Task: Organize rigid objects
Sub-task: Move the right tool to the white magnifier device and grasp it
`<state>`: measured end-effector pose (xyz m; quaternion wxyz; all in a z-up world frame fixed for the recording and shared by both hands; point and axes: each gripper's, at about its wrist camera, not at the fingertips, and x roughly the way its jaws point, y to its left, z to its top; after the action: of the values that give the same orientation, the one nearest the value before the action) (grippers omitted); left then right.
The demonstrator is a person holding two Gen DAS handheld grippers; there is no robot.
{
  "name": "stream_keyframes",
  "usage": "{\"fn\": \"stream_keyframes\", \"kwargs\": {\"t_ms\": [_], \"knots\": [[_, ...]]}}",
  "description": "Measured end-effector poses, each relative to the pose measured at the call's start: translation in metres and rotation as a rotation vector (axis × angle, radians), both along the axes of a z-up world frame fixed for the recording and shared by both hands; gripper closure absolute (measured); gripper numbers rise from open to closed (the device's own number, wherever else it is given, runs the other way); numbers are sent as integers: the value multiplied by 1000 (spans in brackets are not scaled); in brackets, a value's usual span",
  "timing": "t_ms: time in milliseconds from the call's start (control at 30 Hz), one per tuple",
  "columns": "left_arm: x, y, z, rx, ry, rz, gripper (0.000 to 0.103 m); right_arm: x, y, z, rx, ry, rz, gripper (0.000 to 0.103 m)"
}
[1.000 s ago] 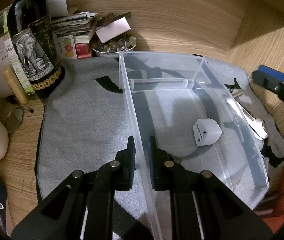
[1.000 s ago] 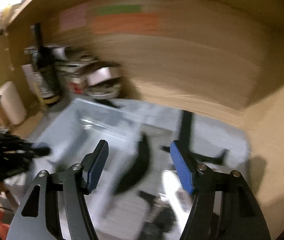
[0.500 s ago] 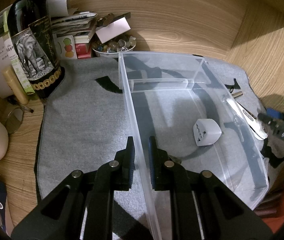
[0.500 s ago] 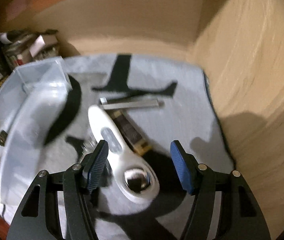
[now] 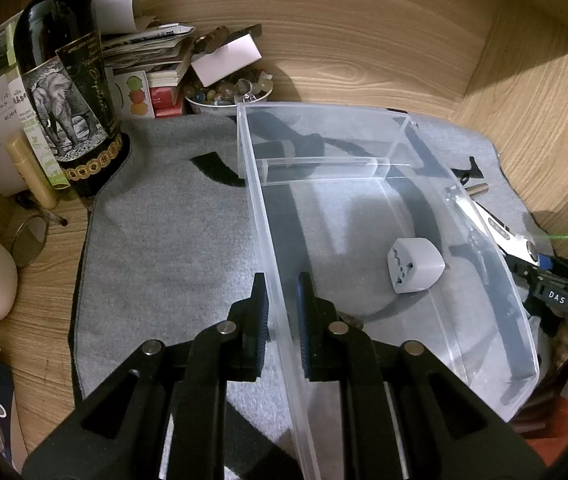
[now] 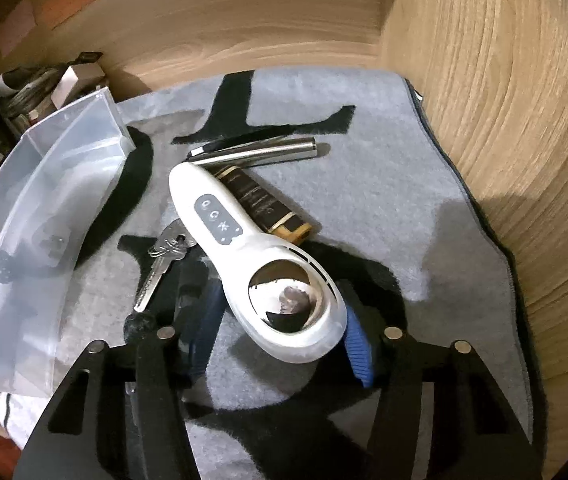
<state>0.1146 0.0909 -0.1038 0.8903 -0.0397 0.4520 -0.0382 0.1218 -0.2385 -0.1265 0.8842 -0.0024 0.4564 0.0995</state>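
Ribbed blue fingers (image 6: 357,354) of the right gripper (image 6: 280,344) are closing around the round, mirror-faced head of a glossy white handheld device (image 6: 244,248) on grey felt (image 6: 363,200), contact unclear; beneath it lie a half-hidden key (image 6: 162,256) and steel tube (image 6: 260,150). Left gripper (image 5: 282,312) pinches the clear plastic bin (image 5: 495,272) wall; "DAS" shows at right

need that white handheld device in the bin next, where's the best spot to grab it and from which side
Take the white handheld device by its round head, coming steeply from above with a finger on each side. The head lies flat on the grey mat, sides clear, while the handle rests over a key and a dark lighter. The right gripper already straddles it, closing.
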Motion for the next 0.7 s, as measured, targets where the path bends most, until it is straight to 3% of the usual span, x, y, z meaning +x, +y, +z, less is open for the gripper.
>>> {"fn": "stream_keyframes", "kwargs": {"t_ms": [267,700], "knots": [[1,-1,0,5,0,-4,90,-1,1,24,29,-83,3,63],[1,0,0,7,0,-6,90,4,27,69,12,-262,68,66]]}}
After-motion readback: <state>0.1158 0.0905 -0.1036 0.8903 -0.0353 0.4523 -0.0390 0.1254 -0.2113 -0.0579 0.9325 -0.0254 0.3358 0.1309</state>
